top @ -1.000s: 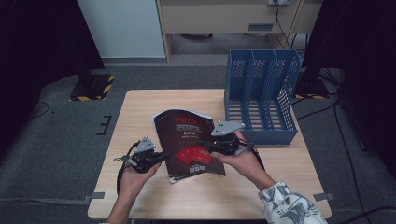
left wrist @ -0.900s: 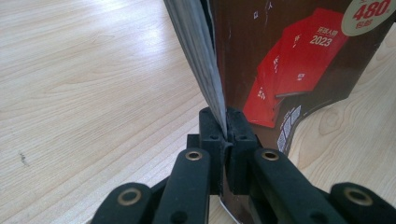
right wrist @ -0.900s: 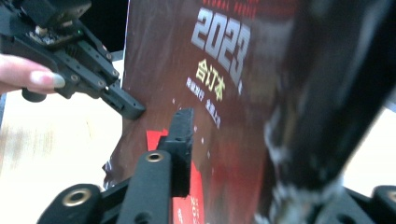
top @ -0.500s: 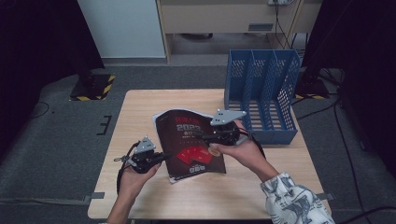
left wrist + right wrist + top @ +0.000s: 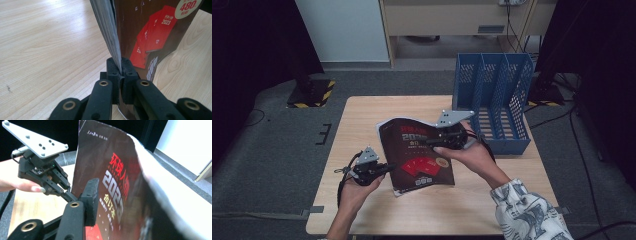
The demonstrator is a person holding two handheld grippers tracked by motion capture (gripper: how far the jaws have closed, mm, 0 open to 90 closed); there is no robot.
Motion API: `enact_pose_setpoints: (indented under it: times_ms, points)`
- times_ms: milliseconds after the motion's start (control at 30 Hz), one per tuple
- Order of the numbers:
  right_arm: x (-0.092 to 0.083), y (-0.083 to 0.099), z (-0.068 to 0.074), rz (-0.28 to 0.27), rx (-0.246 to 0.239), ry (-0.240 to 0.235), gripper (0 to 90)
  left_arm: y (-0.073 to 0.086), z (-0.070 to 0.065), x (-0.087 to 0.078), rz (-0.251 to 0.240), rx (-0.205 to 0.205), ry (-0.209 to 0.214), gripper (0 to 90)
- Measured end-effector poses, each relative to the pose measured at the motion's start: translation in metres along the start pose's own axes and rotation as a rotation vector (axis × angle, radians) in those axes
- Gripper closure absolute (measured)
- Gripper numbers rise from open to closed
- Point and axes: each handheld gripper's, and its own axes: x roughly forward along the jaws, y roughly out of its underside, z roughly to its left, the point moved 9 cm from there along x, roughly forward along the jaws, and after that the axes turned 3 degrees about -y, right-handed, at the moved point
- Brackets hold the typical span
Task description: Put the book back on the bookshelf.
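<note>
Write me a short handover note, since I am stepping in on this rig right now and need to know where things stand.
Left gripper: shut on the magazine at its lower left edge.
Right gripper: at the magazine's upper right part, one pad against the cover; its jaws have just been moving and no firm grip shows.
Magazine: lifted above the table, tilted.
Blue file rack: empty, at the table's right.
Done: magazine picked up. Left: probably into the rack.

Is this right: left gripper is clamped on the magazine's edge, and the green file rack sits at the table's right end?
Not quite. The file rack is blue, not green, as the high view shows. The rest holds: the left gripper is clamped on the edge of the magazine, seen in the left gripper view, and the rack sits at the right end of the table.
</note>
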Motion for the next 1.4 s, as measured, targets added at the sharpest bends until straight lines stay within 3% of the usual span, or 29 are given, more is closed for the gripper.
enact_pose_setpoints:
  times_ms: [233,467,600,700,800,1067,1400]
  points:
    - [0.001,-0.004,0.000,-0.007,-0.003,0.002,67.4,0.000,0.000,0.000,0.000,0.002,0.002,87.0]
    - [0.002,-0.005,-0.001,-0.008,-0.008,0.015,85.1,0.001,0.000,0.000,0.000,-0.004,0.010,86.7]
    - [0.001,-0.005,-0.001,-0.004,-0.015,0.027,86.7,0.001,0.000,0.000,-0.004,-0.016,0.020,85.5]
    - [0.000,-0.006,-0.001,-0.016,-0.013,0.030,86.9,0.002,0.002,0.001,0.002,-0.042,0.015,78.4]
    - [-0.002,-0.007,-0.001,-0.037,-0.015,0.029,87.0,0.004,0.003,0.003,0.010,-0.038,0.017,69.7]
    - [-0.008,-0.015,0.001,-0.078,-0.011,0.010,87.1,0.018,0.000,0.018,0.065,-0.028,0.032,59.8]
    - [-0.009,-0.014,-0.002,-0.073,-0.012,0.016,87.0,0.016,0.002,0.023,0.065,-0.010,0.010,82.7]
